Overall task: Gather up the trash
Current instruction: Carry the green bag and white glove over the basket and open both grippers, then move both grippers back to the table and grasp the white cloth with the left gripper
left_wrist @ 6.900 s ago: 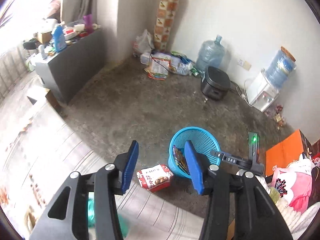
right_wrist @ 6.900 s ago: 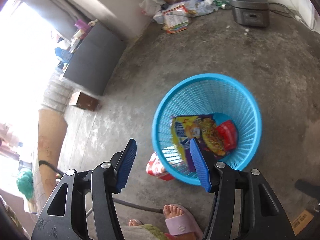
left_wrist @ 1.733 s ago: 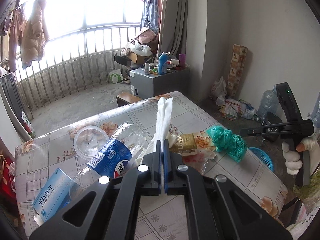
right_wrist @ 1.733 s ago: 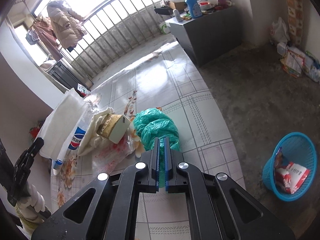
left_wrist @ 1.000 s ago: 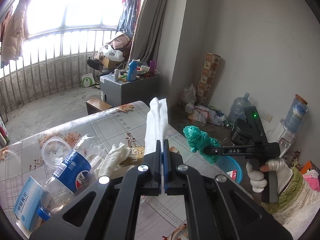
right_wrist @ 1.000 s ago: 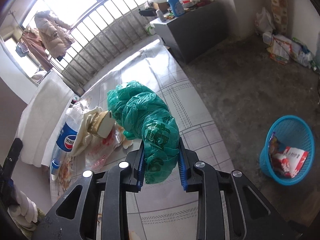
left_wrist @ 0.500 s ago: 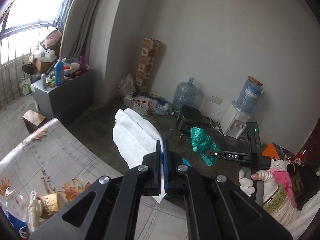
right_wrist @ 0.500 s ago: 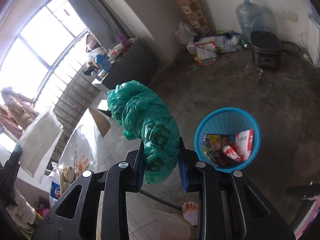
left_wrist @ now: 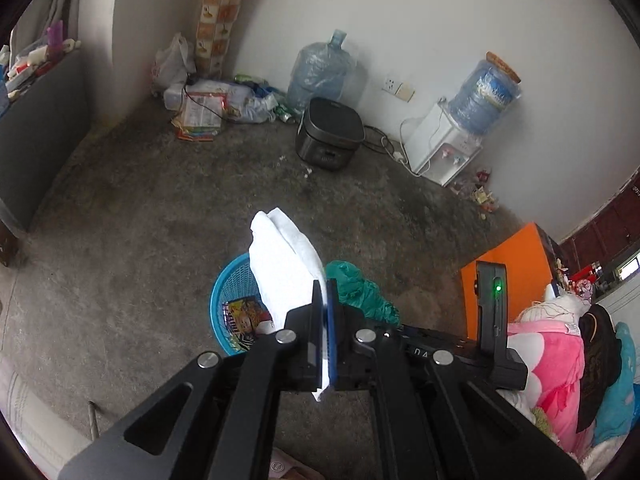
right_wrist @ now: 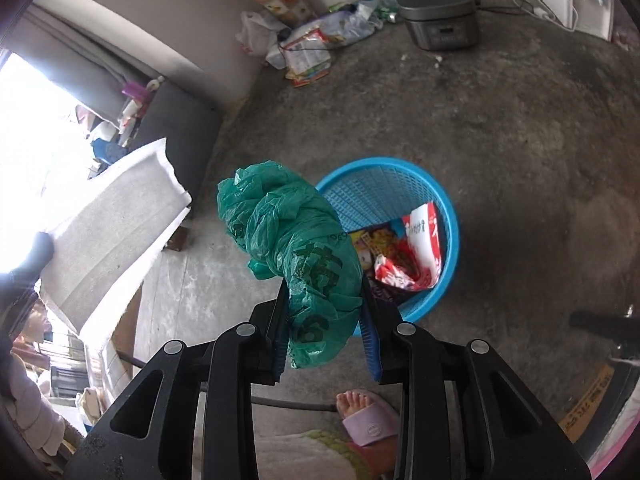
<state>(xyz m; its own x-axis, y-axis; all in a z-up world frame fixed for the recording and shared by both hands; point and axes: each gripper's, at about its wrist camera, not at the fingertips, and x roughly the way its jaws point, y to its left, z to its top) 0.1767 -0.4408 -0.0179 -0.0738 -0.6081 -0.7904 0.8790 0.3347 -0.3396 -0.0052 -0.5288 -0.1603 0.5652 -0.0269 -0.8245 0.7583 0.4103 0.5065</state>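
Note:
My left gripper is shut on a folded white tissue and holds it above the blue mesh basket on the floor. The tissue also shows in the right wrist view. My right gripper is shut on a crumpled green plastic bag, held just above the near left rim of the basket. The bag also shows in the left wrist view. Snack wrappers lie inside the basket.
A grey rice cooker, a water dispenser, a large water bottle and a pile of bags and papers line the far wall. An orange box and pink bedding are at right. My sandalled foot is below.
Both grippers have swung from the table toward the floor and now hang over the basket, each still holding its item. The table has left the view.

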